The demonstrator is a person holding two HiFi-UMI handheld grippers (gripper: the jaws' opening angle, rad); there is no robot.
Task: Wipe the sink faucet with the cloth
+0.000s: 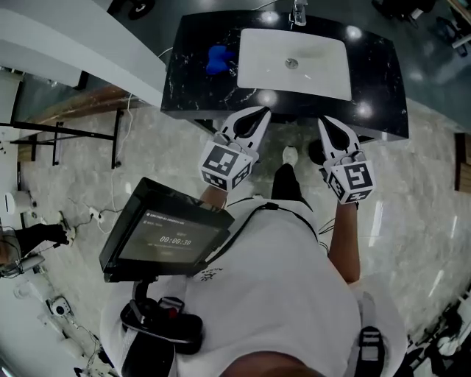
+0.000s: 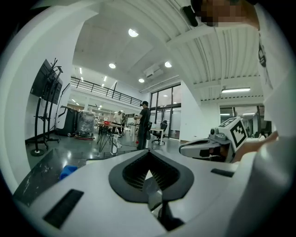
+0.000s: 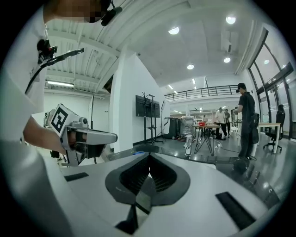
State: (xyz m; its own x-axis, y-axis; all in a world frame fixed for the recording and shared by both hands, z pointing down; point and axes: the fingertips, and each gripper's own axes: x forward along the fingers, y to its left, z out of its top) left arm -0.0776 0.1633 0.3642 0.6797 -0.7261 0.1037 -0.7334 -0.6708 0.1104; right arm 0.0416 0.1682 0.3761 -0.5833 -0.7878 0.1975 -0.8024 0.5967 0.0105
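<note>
A blue cloth (image 1: 218, 59) lies crumpled on the black marble counter (image 1: 375, 81), just left of the white sink basin (image 1: 294, 62). The chrome faucet (image 1: 298, 13) stands at the basin's far edge. My left gripper (image 1: 254, 118) and right gripper (image 1: 327, 124) are held side by side in front of the counter's near edge, short of it, and point roughly level. Both are shut with nothing between the jaws. The left gripper view shows the cloth (image 2: 68, 171) low at the left and the right gripper (image 2: 203, 149) beside it. The right gripper view shows the left gripper (image 3: 88, 139).
A screen (image 1: 165, 237) hangs at the person's chest. A black-framed table (image 1: 73, 110) stands to the left on the marble floor. Beyond the counter, several people (image 2: 143, 125) stand round a trestle table (image 3: 210, 132), with a screen on a stand (image 3: 148, 109) nearby.
</note>
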